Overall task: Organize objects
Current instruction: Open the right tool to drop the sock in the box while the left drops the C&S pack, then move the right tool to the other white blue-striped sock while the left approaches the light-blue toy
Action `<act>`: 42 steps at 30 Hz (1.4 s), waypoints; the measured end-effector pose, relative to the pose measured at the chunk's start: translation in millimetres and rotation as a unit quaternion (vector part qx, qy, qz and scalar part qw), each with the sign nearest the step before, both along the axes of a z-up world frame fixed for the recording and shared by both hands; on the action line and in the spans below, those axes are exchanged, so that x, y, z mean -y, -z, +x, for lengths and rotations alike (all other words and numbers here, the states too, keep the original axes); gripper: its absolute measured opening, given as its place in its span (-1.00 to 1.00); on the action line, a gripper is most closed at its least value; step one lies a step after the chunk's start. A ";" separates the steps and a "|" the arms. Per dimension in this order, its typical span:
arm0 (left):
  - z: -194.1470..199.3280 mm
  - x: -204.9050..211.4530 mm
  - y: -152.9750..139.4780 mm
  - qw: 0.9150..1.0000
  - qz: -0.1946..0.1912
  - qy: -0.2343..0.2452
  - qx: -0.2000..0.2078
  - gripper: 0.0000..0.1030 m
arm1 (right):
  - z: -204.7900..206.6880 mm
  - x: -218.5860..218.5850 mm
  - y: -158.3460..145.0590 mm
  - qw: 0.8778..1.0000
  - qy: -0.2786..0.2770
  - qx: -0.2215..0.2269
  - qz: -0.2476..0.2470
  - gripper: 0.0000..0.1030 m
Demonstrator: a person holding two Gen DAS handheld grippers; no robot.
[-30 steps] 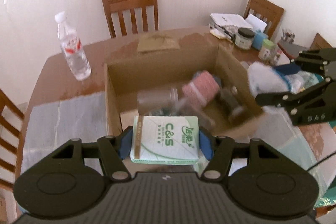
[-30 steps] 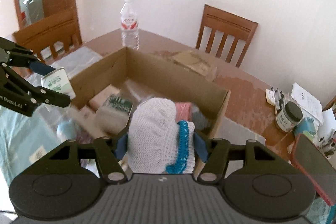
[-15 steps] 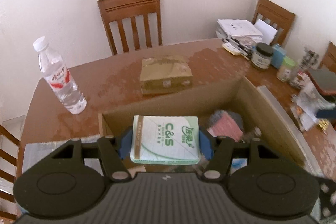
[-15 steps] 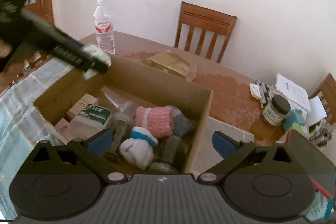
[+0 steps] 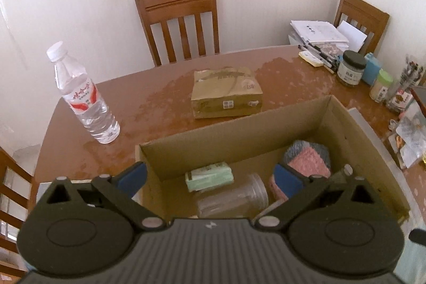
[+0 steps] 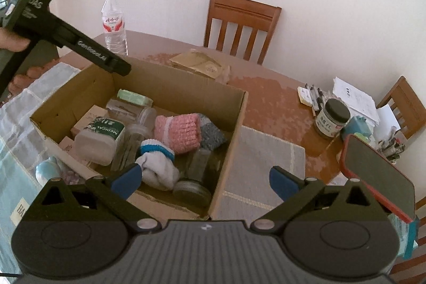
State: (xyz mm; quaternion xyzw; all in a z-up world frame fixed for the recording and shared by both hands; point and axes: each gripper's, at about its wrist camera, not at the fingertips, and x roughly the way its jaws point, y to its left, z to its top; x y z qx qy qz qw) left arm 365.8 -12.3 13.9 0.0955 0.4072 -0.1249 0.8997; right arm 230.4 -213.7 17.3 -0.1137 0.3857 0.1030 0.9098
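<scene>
Both my claws are empty now. A second ago my left claw [image 5: 210, 177] held the green tissue pack [image 5: 209, 176] and my right claw [image 6: 203, 177] held the white sock [image 6: 157, 164]. Now the left jaws are opening, with nothing pressed between them, and the tissue pack lies on the floor of the cardboard box [image 5: 231, 140], just ahead of and below this claw. The right jaws stand wide apart, and the white sock with the blue band rests in the box just ahead of the left blue pad [image 6: 125, 177]. I judge that two more things are put away and both claws are free for the next pick.

What I count in the box: one tissue pack, one white sock, one pink knitted roll [image 6: 178, 132] with one grey one [image 6: 213, 136] touching it, one white medical bottle [image 6: 99, 139], and several clear jars whose number I cannot tell.

Outside the box: one water bottle [image 5: 84, 95] far ahead to the left of my left claw, one brown parcel [image 5: 226, 95] straight ahead beyond the box, one dark-lidded jar [image 6: 331, 121] to the right, and three chairs in the left view.
</scene>
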 end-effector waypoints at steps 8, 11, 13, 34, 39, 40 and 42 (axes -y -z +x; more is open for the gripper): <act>-43.4 -11.8 -10.3 1.000 -0.017 0.001 0.011 0.97 | -20.9 -6.3 1.1 1.000 -0.001 0.004 0.002 1.00; -66.0 -16.5 -10.8 1.000 -0.016 0.000 0.022 0.98 | -35.7 -10.7 9.3 1.000 -0.009 0.017 -0.002 1.00; -81.4 -19.9 -8.7 1.000 -0.015 -0.005 0.018 0.98 | -44.2 -15.8 15.3 1.000 0.003 0.006 -0.005 1.00; -177.3 -63.3 58.9 0.996 -0.013 -0.090 -0.013 0.99 | -78.0 -72.8 78.1 0.999 -0.034 -0.038 0.005 1.00; -190.1 -76.3 70.0 0.994 -0.014 -0.106 -0.017 0.99 | -65.5 -90.6 94.7 0.998 -0.025 -0.056 0.006 1.00; -192.1 -79.0 71.1 0.994 -0.012 -0.108 -0.017 0.99 | -62.7 -93.2 98.3 0.998 -0.022 -0.059 0.006 1.00; -195.6 -84.3 73.1 0.994 -0.013 -0.108 -0.017 0.99 | -57.7 -97.0 104.2 0.998 -0.011 -0.063 0.003 1.00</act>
